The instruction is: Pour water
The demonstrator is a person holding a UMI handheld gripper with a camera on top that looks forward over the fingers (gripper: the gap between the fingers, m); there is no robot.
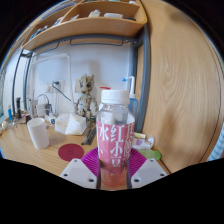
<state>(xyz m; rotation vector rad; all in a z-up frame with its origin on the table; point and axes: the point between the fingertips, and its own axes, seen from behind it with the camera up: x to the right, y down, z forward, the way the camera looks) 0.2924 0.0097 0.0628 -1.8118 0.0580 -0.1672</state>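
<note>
A clear plastic bottle (pixel 114 135) with a white cap and a pink label with red characters stands upright between my fingers. Pinkish liquid fills its lower part. My gripper (pixel 113 172) is shut on the bottle; both magenta pads (pixel 93 160) press its sides low down. A white cup (pixel 38 132) stands on the wooden table (pixel 30 155) to the left, beyond the fingers. A dark red round coaster (pixel 71 152) lies on the table between the cup and the bottle.
A green coaster (pixel 153 155) lies to the right of the bottle. A crumpled white cloth (pixel 70 124) and a plush toy (pixel 88 95) sit behind. A wooden shelf (pixel 90 28) runs overhead. Small items stand along the far left.
</note>
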